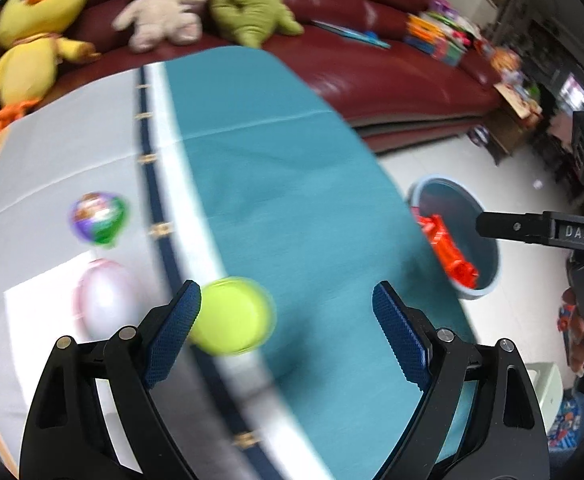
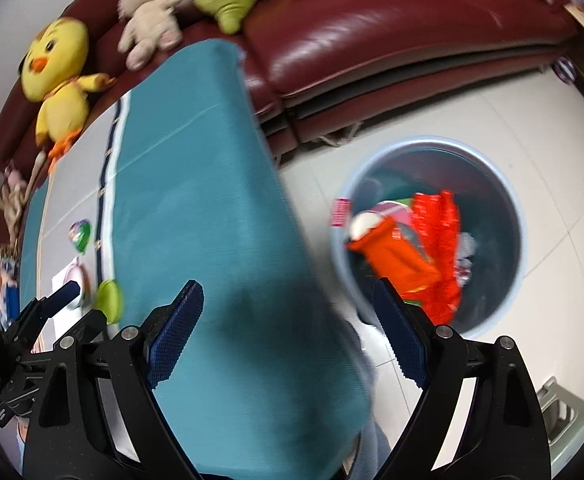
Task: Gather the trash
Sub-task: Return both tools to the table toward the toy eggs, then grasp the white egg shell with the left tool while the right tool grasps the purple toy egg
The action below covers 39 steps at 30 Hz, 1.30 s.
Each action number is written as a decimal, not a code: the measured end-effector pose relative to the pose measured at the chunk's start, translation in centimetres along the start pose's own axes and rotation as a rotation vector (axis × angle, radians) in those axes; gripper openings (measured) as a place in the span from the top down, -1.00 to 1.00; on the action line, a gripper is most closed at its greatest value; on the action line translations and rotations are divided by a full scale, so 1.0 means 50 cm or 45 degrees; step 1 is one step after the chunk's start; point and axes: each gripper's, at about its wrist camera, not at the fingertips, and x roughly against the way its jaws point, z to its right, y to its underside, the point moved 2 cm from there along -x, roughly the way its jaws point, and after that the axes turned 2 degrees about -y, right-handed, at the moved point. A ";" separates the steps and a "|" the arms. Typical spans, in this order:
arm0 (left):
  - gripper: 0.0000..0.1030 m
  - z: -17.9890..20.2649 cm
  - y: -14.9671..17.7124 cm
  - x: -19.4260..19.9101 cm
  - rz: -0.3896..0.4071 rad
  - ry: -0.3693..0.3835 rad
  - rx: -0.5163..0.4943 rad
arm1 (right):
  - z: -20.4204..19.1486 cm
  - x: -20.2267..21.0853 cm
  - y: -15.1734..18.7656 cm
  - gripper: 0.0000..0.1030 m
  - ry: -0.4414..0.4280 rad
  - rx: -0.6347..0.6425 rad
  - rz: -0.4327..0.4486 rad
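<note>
Right gripper (image 2: 288,330) spread wide and empty above the table (image 2: 212,200) edge, beside a pale blue bin (image 2: 522,216) on the floor holding orange wrappers (image 2: 396,256), lime-green lid (image 2: 109,301) far left.

**Cloth-covered bench, sofa behind, bin on the floor**

The bench (image 1: 292,184) wears a teal cloth with a white panel and a navy stripe. On it lie a lime-green lid (image 1: 231,316) at about 6 o'clock in the left wrist view, a pink-rimmed lid (image 1: 106,300) at 8 o'clock, and a purple-and-green wrapper (image 1: 99,219) just above that, at 9 o'clock. All are blurred.

On the pale tiled floor (image 2: 432,120), at 3 o'clock of the bench, stands a light blue bin (image 2: 522,216) holding orange and red wrappers (image 2: 432,252).

The dark red sofa (image 2: 352,32) at 12 o'clock carries a yellow chick toy (image 1: 38,36), a beige bear (image 1: 160,12) and a green plush (image 1: 248,0).
</note>
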 end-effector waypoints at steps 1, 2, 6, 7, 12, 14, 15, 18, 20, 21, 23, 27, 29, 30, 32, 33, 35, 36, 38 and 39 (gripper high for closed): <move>-0.71 -0.025 0.008 0.009 0.008 -0.024 0.012 | -0.018 -0.005 0.000 -0.60 -0.004 0.016 -0.009; -0.71 -0.050 0.017 0.017 0.015 -0.053 0.027 | -0.040 -0.010 0.001 -0.60 -0.012 0.037 -0.022; -0.71 -0.130 0.043 0.031 0.031 -0.109 0.111 | -0.119 -0.034 0.008 -0.60 -0.047 0.105 -0.074; -0.71 -0.152 0.050 0.031 0.033 -0.133 0.140 | -0.137 -0.040 0.010 -0.60 -0.053 0.122 -0.087; -0.71 -0.222 0.066 0.017 0.009 -0.171 0.272 | -0.231 -0.072 0.021 -0.61 -0.085 0.208 -0.151; -0.71 -0.230 0.064 0.008 0.001 -0.209 0.280 | -0.260 -0.082 0.022 -0.61 -0.095 0.233 -0.168; -0.71 -0.229 0.062 0.003 -0.005 -0.208 0.283 | -0.274 -0.087 0.021 -0.60 -0.098 0.246 -0.173; -0.71 -0.220 0.056 -0.013 -0.017 -0.219 0.266 | -0.300 -0.098 0.017 -0.61 -0.108 0.263 -0.183; -0.71 -0.216 0.055 -0.024 -0.025 -0.237 0.248 | -0.307 -0.104 0.012 -0.61 -0.106 0.267 -0.186; -0.69 -0.214 0.053 -0.031 -0.032 -0.242 0.240 | -0.311 -0.108 0.008 -0.61 -0.104 0.267 -0.189; -0.52 -0.212 0.050 -0.046 -0.040 -0.259 0.232 | -0.314 -0.116 0.002 -0.61 -0.102 0.264 -0.197; 0.09 -0.218 0.050 -0.058 -0.028 -0.294 0.212 | -0.320 -0.132 -0.008 -0.61 -0.099 0.252 -0.210; 0.08 -0.230 0.048 -0.054 -0.015 -0.249 0.241 | -0.323 -0.142 -0.013 -0.60 -0.097 0.249 -0.219; 0.09 -0.239 0.048 -0.047 0.000 -0.235 0.261 | -0.323 -0.145 -0.014 -0.61 -0.099 0.247 -0.227; 0.08 -0.257 0.045 -0.032 0.022 -0.218 0.289 | -0.332 -0.156 -0.017 -0.61 -0.100 0.254 -0.237; 0.08 -0.268 0.044 -0.023 0.034 -0.200 0.311 | -0.340 -0.162 -0.019 -0.61 -0.103 0.264 -0.243; 0.08 -0.295 0.041 -0.002 0.061 -0.170 0.350 | -0.362 -0.175 -0.023 -0.61 -0.114 0.289 -0.256; 0.08 -0.314 0.040 0.008 0.074 -0.165 0.370 | -0.377 -0.183 -0.026 -0.61 -0.122 0.306 -0.260; 0.08 -0.338 0.038 0.021 0.086 -0.159 0.401 | -0.410 -0.199 -0.035 -0.61 -0.133 0.342 -0.266; 0.08 -0.350 0.037 0.026 0.091 -0.159 0.417 | -0.424 -0.207 -0.039 -0.61 -0.137 0.357 -0.270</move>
